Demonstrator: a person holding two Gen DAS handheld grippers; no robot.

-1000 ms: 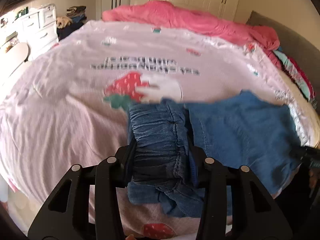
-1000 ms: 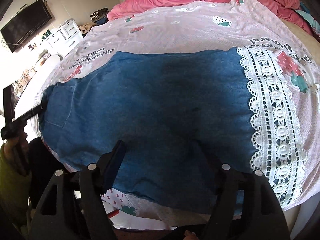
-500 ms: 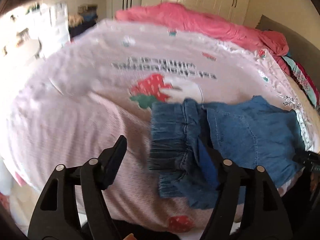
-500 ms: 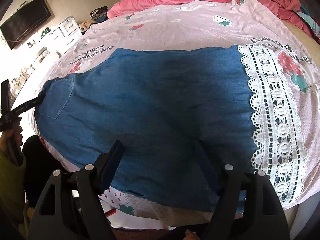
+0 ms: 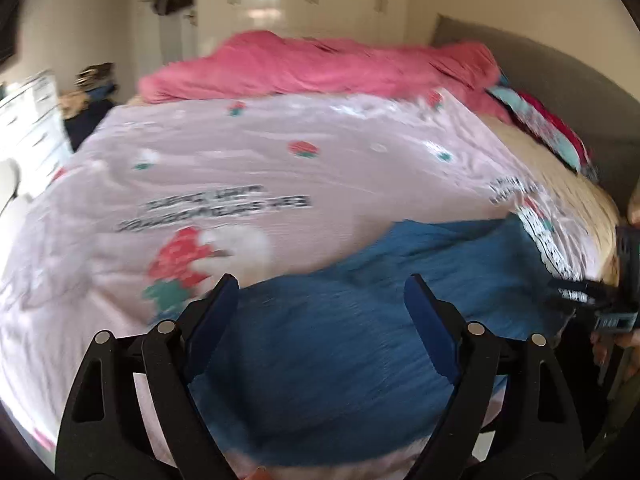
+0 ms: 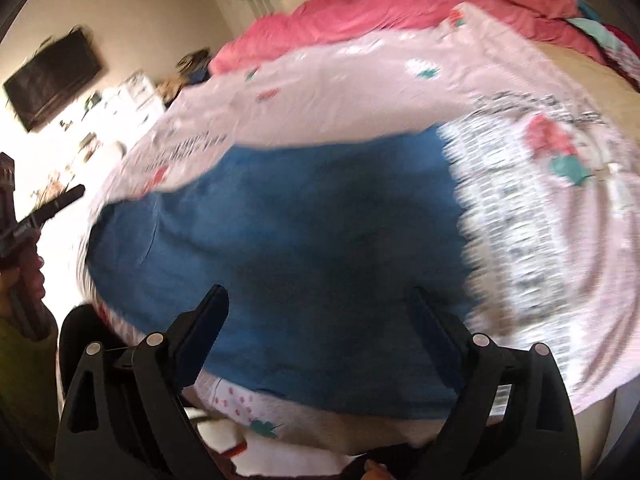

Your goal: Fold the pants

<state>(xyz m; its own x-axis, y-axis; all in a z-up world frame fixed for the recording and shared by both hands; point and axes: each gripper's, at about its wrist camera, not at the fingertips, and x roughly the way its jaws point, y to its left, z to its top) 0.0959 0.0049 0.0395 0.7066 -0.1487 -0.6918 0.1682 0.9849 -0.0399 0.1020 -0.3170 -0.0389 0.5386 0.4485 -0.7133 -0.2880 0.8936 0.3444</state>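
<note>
The blue denim pants [image 6: 320,240] lie spread flat on the pale pink strawberry-print bedspread [image 5: 280,160], at its near edge, with a band of white lace trim [image 6: 516,240] just beside the pants on the side toward the grey headboard [image 5: 540,80].

The left gripper [image 5: 320,292] hangs above the pants with its jaws wide apart; they have just been opening, and no cloth is pinched between them, the denim lying below.

The right gripper [image 6: 320,300] also stands over the pants, its jaws spread and just opened further, with nothing clamped.

Beyond the pants, a rumpled pink blanket [image 6: 420,4] lies along the far side of the bedspread. Both views are blurred.
</note>
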